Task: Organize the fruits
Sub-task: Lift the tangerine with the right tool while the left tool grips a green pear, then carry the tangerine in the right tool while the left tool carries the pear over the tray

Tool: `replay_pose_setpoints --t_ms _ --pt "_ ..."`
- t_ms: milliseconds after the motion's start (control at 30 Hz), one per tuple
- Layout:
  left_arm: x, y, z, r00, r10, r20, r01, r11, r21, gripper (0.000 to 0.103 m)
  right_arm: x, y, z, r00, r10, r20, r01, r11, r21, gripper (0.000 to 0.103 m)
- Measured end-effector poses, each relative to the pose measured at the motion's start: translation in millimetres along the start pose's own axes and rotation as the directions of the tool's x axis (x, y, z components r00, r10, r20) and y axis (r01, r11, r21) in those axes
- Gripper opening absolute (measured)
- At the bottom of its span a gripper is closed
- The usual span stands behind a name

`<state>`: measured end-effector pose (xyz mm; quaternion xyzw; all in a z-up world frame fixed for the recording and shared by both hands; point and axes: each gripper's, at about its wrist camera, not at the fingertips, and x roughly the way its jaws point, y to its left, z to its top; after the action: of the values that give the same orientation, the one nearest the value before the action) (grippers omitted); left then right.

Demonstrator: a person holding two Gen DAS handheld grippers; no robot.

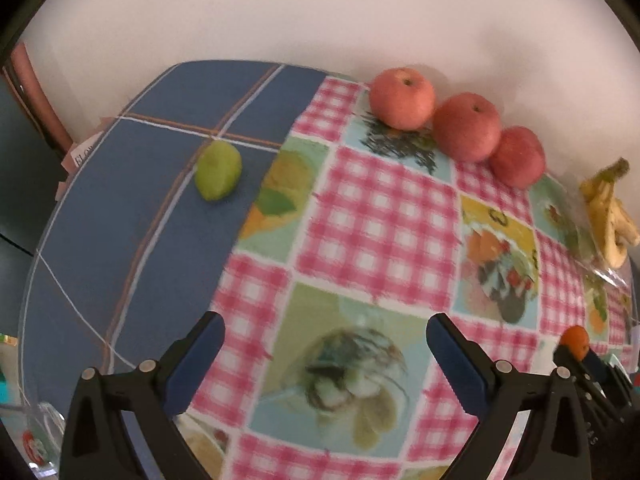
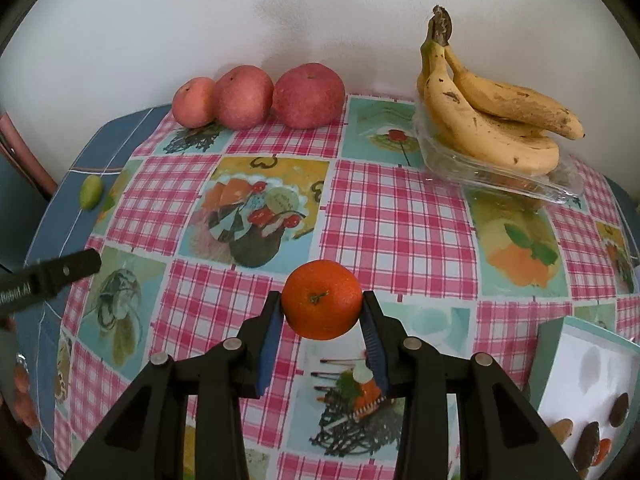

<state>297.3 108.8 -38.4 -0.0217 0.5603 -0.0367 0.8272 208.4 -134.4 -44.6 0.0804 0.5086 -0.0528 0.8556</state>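
My right gripper (image 2: 322,308) is shut on an orange tangerine (image 2: 322,299) and holds it above the patterned tablecloth (image 2: 400,220). The tangerine also shows in the left wrist view (image 1: 575,341), at the right edge. My left gripper (image 1: 324,332) is open and empty above the cloth. Three red apples (image 2: 260,96) sit in a row at the back by the wall; they also show in the left wrist view (image 1: 466,126). A small green fruit (image 1: 218,170) lies on the blue part of the table (image 1: 140,200), far left. A bunch of bananas (image 2: 488,116) rests on a clear plastic tray (image 2: 500,176) at the back right.
A white box (image 2: 592,368) with dark oval pieces stands at the front right table edge. A white wall runs behind the table. A clear container (image 1: 36,436) sits at the front left. The left gripper's finger (image 2: 60,272) reaches in from the left of the right wrist view.
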Motion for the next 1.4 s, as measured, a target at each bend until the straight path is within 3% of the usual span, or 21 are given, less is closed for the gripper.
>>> replay_pose_setpoints --t_ms 200,467,633,767,967,1067,1267,1400 --pt "5 40 31 0.996 0.087 0.019 -0.085 0.992 -0.089 0.101 6 -7 4 1.000 -0.002 0.011 0.002 1.000 -0.002 0.040" --pt "24 82 55 0.999 0.046 -0.029 -0.052 0.971 -0.232 0.089 10 -23 9 1.000 -0.003 0.025 0.002 1.000 0.031 0.041" --pt "33 83 65 0.998 0.056 -0.032 -0.061 0.973 -0.224 0.082 13 -28 9 1.000 -0.002 0.028 0.001 0.999 0.041 0.040" --pt "41 80 73 0.997 0.068 -0.041 -0.075 0.977 -0.200 0.070 17 -31 9 1.000 -0.002 0.028 0.001 0.999 0.052 0.041" --pt "50 71 82 0.994 0.106 -0.037 -0.110 0.982 -0.155 0.068 23 -36 9 1.000 0.001 0.019 -0.002 0.998 0.060 0.041" --pt "54 69 86 0.990 0.132 -0.048 -0.138 0.981 -0.136 0.056 22 -36 9 1.000 0.001 0.022 -0.003 0.998 0.067 0.041" --pt "64 74 89 0.988 0.142 -0.063 -0.150 0.977 -0.148 0.055 25 -36 9 1.000 0.009 0.016 -0.010 0.998 0.064 0.041" --pt "72 77 87 0.988 0.139 -0.068 -0.148 0.978 -0.150 0.047 30 -34 9 1.000 0.008 0.006 -0.008 0.998 0.061 0.041"
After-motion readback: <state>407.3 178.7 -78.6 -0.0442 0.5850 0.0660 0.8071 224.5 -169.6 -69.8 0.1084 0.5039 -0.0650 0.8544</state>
